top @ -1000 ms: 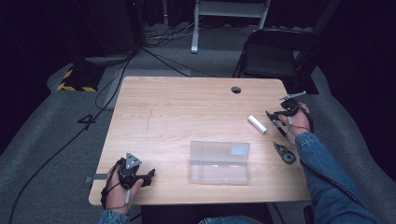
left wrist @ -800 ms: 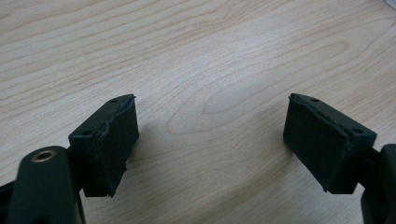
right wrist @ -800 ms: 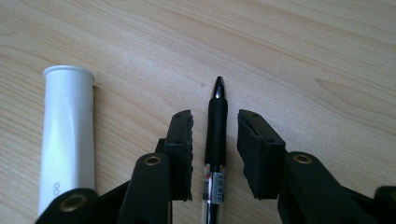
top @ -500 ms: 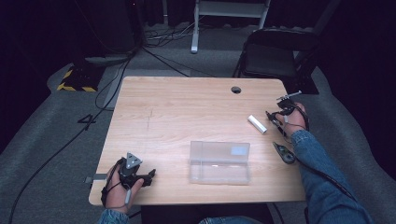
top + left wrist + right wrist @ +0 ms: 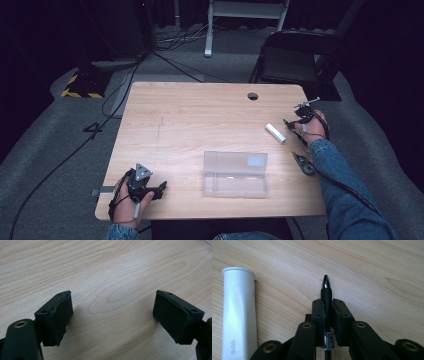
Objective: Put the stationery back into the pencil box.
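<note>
My right gripper (image 5: pixel 327 303) is shut on a black pen (image 5: pixel 326 290), whose metal tip sticks out past the pads just above the wood. Its jaws have just been closing on the pen. A white glue stick (image 5: pixel 239 310) marked GLOO lies flat beside it on the left. From above, the right gripper (image 5: pixel 295 123) sits at the table's right edge, right of the glue stick (image 5: pixel 275 133). My left gripper (image 5: pixel 161 188) rests near the front left corner. Its jaws have just widened a little. It is open, and bare wood lies between its pads (image 5: pixel 60 317).
A clear plastic box (image 5: pixel 235 173) lies shut at the front middle of the wooden table (image 5: pixel 200 120). A small dark object (image 5: pixel 303 163) lies by the right forearm. The tabletop has a cable hole (image 5: pixel 252 96) at the back. A black chair (image 5: pixel 295 60) stands behind the table.
The right hand has edged slightly toward the glue stick. The left hand has stayed where it was.
</note>
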The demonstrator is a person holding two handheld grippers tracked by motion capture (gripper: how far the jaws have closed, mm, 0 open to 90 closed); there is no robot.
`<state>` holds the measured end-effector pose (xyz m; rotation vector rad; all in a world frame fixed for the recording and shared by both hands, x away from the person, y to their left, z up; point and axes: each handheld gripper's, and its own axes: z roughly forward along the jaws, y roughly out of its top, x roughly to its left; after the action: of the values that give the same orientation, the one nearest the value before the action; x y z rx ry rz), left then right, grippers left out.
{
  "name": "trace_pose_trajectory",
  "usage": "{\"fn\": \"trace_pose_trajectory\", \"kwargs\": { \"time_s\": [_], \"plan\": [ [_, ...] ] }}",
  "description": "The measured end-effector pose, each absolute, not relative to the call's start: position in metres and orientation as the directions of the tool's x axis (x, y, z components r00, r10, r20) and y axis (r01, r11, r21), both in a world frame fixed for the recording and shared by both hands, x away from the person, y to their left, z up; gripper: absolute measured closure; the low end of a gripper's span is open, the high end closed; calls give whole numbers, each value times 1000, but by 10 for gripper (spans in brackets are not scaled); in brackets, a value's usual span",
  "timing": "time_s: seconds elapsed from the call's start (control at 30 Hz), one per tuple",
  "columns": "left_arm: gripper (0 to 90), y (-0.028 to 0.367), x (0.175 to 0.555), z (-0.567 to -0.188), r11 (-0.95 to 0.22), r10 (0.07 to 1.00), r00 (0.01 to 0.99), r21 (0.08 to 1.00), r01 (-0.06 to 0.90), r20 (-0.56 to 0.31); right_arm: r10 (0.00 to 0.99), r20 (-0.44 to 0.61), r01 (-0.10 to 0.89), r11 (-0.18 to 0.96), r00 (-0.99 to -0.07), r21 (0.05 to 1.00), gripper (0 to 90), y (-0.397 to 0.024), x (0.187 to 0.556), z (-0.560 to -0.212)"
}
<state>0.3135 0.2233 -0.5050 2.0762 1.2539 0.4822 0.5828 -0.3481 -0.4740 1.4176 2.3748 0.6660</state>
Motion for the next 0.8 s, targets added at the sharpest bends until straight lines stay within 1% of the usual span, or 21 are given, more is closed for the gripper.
{"fn": "trace_pose_trajectory", "kwargs": {
  "time_s": [0.1,0.37,0.47,0.8],
  "plan": [
    [167,223,314,-505,-327,880,475,697,638,-22,883,-16,752,408,-468,518,808,-347,583,-472],
    [166,223,314,-505,-326,879,477,697,638,-25,879,-5,731,400,-477,553,808,-346,578,-455],
    [161,222,315,-505,-333,875,484,696,636,-24,868,-6,699,404,-496,591,808,-344,572,-438],
    [148,219,320,-505,-352,864,503,691,632,-20,842,-12,629,413,-540,659,807,-336,550,-400]
  ]
}}
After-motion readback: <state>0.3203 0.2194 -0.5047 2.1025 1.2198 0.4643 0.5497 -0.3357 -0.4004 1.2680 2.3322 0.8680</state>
